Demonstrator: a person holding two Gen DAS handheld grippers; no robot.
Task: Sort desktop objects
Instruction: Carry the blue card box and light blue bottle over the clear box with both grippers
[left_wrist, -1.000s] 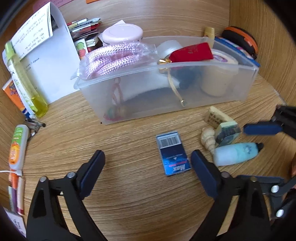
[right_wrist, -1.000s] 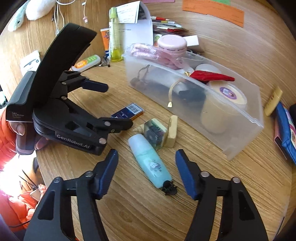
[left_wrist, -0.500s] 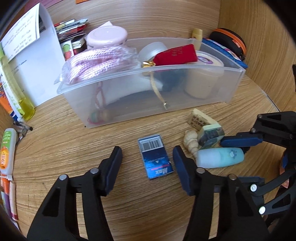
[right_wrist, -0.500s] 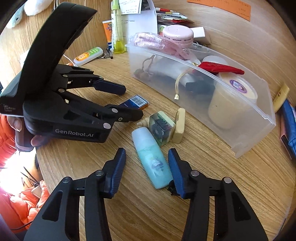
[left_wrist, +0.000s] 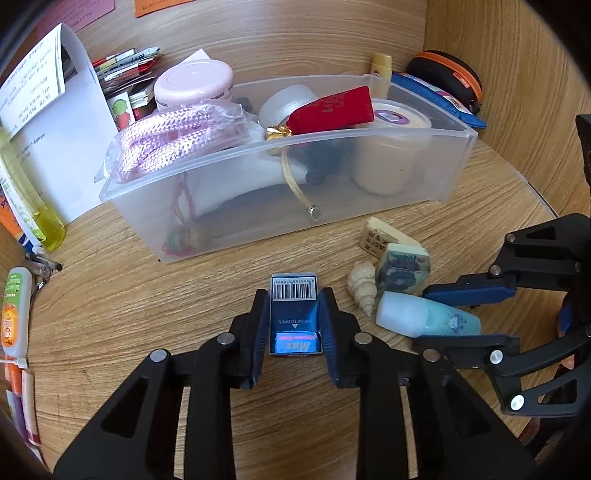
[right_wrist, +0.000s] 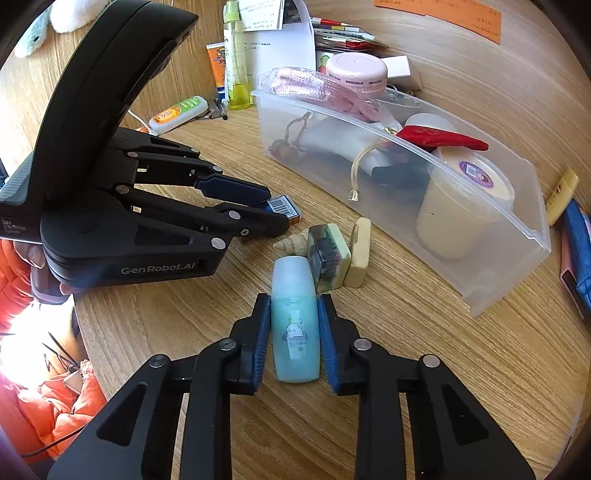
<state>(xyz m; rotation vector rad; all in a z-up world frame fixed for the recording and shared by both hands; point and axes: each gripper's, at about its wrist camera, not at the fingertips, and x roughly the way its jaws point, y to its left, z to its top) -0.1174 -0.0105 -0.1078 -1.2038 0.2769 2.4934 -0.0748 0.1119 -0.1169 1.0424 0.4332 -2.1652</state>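
Observation:
A small blue staple box (left_wrist: 294, 321) with a barcode lies flat on the wooden desk, between the blue pads of my left gripper (left_wrist: 294, 293). Its jaws are closing and both pads touch the box's sides. Just to the right, a pale turquoise bottle (right_wrist: 295, 332) lies on its side in my right gripper (right_wrist: 293, 298). These jaws are closing too, with the pads against the bottle. Both grippers point down at the desk side by side. Behind them stands a clear plastic bin (left_wrist: 458, 162) holding pink cord, a red pouch and a cream tub.
A seashell (left_wrist: 364, 293), a green-faced block (left_wrist: 402, 267) and a cream tile (left_wrist: 380, 236) lie between the bottle and the bin. Papers, a yellow bottle (left_wrist: 48, 225) and an orange-labelled tube (left_wrist: 13, 310) crowd the left; a zip case (left_wrist: 450, 74) sits far right.
Both grippers have closed from wide open onto their objects: the left around the staple box, the right around the bottle. The left gripper has edged forward over the box.

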